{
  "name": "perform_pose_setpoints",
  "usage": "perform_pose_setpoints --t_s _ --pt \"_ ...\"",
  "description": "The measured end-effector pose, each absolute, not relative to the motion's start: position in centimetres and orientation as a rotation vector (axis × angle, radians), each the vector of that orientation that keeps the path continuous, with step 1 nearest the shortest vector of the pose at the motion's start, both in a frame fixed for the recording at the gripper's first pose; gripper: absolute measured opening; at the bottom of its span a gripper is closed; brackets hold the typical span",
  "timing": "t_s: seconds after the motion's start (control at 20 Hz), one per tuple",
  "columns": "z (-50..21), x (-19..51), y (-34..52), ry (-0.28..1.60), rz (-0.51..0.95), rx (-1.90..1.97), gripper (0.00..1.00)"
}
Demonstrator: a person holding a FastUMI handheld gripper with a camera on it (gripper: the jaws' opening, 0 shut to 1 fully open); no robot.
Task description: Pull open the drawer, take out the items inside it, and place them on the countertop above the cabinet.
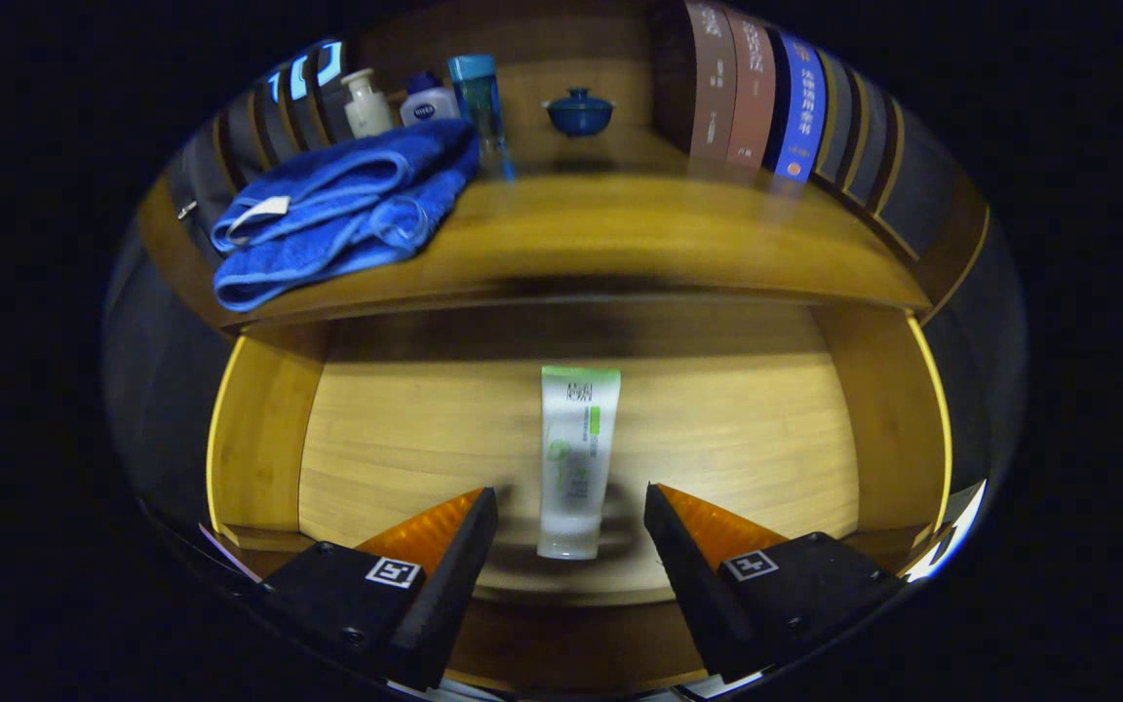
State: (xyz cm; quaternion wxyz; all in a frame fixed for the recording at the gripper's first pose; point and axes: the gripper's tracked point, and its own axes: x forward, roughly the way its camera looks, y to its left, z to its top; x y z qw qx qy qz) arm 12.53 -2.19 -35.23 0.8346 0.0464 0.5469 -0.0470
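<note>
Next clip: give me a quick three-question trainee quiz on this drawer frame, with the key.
1. True or false: the drawer is already pulled open.
2. Where does the tube lie relative to the gripper?
A. on the countertop beside the towel
B. on the drawer floor, its near end between the open jaws
C. clamped in the shut jaws
3. Fill in: on the countertop, the folded blue ____ sits in front of the bottles.

Key
1. True: the drawer's floor and side walls show below the countertop.
2. B: the jaws stand apart on either side of the tube's near end, not pressing it.
3. towel.
</note>
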Motion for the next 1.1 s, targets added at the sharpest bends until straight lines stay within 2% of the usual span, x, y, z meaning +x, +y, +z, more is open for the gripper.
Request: perform_pose_setpoints --t_s 0.2,0.3,0.7,0.85,0.9,1.05,1.1 --pt "-36.9 12.2 -2.5 1.225 -0.124 0.099 0.96" --pt "-37.5 12.1 -2.5 1.248 -0.133 0.083 0.90" --pt "-39.9 12.0 -2.7 1.343 -0.156 0.045 0.81" --pt "-40.2 12.5 -2.6 1.319 -0.145 0.035 0.64" --pt "-39.7 12.5 -2.6 1.318 -0.129 0.017 0.49" --pt "-38.9 12.3 -2.4 1.304 -0.110 0.004 0.48" --pt "-39.5 12.3 -2.5 1.304 -0.106 0.006 0.41"
